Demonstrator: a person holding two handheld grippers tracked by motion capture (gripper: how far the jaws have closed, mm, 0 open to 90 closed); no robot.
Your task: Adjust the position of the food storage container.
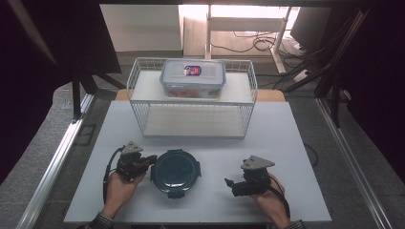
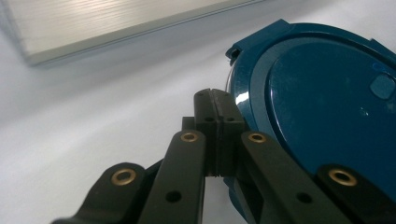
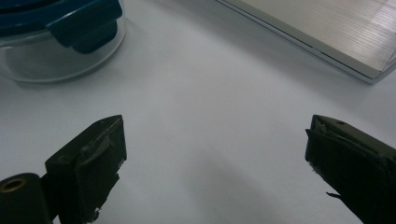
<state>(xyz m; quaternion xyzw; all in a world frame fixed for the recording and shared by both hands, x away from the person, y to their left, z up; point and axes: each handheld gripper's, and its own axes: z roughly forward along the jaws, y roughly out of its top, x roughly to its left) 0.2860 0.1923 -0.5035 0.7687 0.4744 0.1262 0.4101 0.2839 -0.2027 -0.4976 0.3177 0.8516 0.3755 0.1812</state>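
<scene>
Round glass container (image 1: 175, 172) with a dark blue clip-on lid (image 2: 327, 116), sitting on the white bench (image 1: 286, 143) near its front edge, roughly midway between the two hands. Clear glass wall and one blue latch seen at the upper left of the right gripper view (image 3: 70, 37).

Left claw (image 1: 152, 160) just at the container's left rim, jaws pressed flat together with nothing between them; in the left gripper view, closed tips (image 2: 215, 109) right against the lid's edge, whether touching or a hair apart cannot be told. Held in the left hand (image 1: 122, 186), cable looping off to the side, grey three-cornered plate on top.

Right claw (image 1: 230, 186) well apart from the container on its right, pointing toward it, jaws spread wide over bare bench, nothing between them. Right hand (image 1: 270, 198) gripping from behind.

Farther back, a white wire rack (image 1: 191, 102) with two levels standing on the bench. On its upper level, a rectangular clear lidded box (image 1: 192, 77) with a red and blue label on top and something reddish inside.
</scene>
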